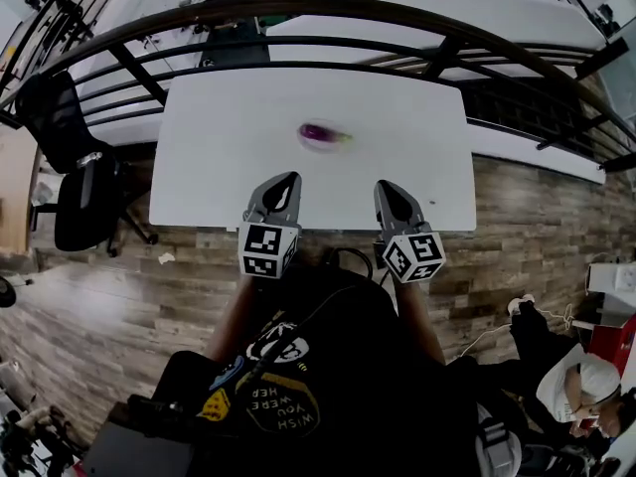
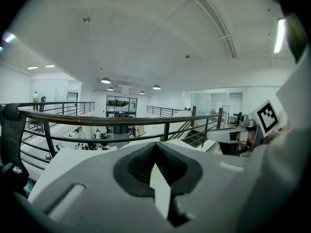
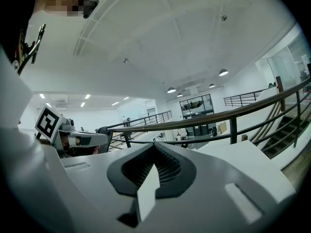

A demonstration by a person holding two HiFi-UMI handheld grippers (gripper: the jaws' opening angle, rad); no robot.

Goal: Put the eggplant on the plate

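Note:
A purple eggplant (image 1: 323,134) lies in the middle of the white table (image 1: 219,157), on what looks like a pale white plate (image 1: 343,143); the spot is blurred. Both grippers hover side by side over the table's near edge, well short of the eggplant. My left gripper (image 1: 283,185) is shut with nothing in it, and so is my right gripper (image 1: 391,189). In the left gripper view the jaws meet at the tip of the left gripper (image 2: 155,144), and the right gripper (image 2: 243,132) shows at the right. In the right gripper view the right gripper (image 3: 154,144) is shut too. Neither gripper view shows the eggplant.
A black metal railing (image 1: 298,43) curves behind the table, with another white table (image 1: 517,18) beyond it. A black office chair (image 1: 79,187) stands at the left. Wood floor (image 1: 537,227) lies to the right, where a person (image 1: 586,386) sits low.

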